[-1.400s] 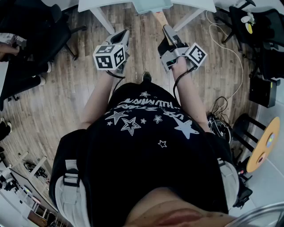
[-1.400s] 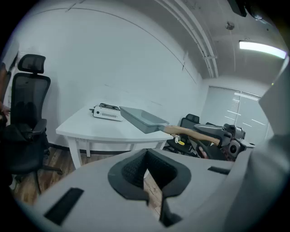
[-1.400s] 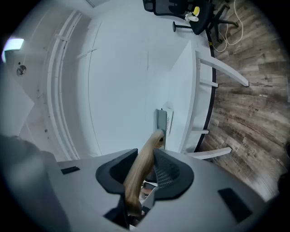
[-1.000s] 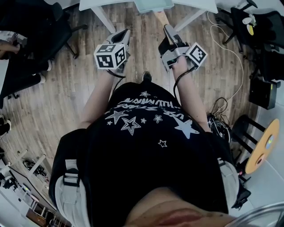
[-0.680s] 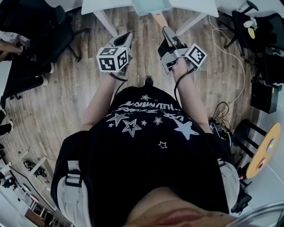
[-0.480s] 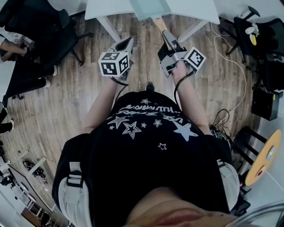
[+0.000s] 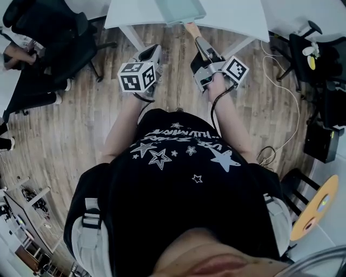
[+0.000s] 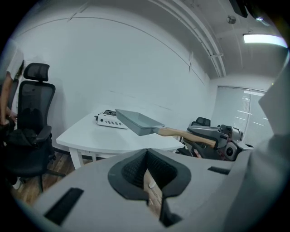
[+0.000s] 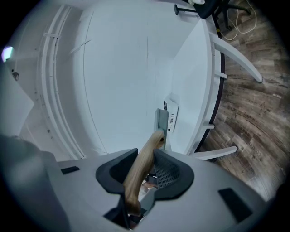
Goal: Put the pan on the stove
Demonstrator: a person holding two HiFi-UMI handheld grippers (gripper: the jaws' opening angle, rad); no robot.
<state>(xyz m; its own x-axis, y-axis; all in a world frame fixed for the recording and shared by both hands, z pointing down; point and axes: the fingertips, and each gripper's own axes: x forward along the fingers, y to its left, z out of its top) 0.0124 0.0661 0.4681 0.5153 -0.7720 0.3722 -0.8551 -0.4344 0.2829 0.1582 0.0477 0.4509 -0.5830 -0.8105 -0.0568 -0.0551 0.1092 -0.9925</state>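
A grey-green rectangular pan [image 7: 181, 8] with a wooden handle [image 7: 192, 31] hangs level in the air over the near edge of the white table [image 7: 238, 16]. My right gripper [image 7: 204, 50] is shut on that handle, which runs between its pads [image 9: 168, 174]. The left gripper view shows the pan [image 8: 136, 121] in front of a white portable stove [image 8: 110, 120] that stands on the table [image 8: 104, 138]. My left gripper [image 7: 150, 52] is held beside the right one, shut with nothing in it. In the right gripper view the pan [image 9: 161, 123] is edge-on, with the stove [image 9: 171, 116] behind it.
Black office chairs [image 7: 51, 32] stand on the wooden floor at the left, where a seated person's legs [image 7: 27, 100] show. More chairs [image 7: 319, 59], cables [image 7: 284, 97] and a black box [image 7: 320, 142] are at the right. White table legs [image 7: 130, 35] slant down below the top.
The person has stepped toward the table: more of the tabletop shows at the top edge. Both grippers and the pan have gone forward with them, and the grip on the handle is unchanged.
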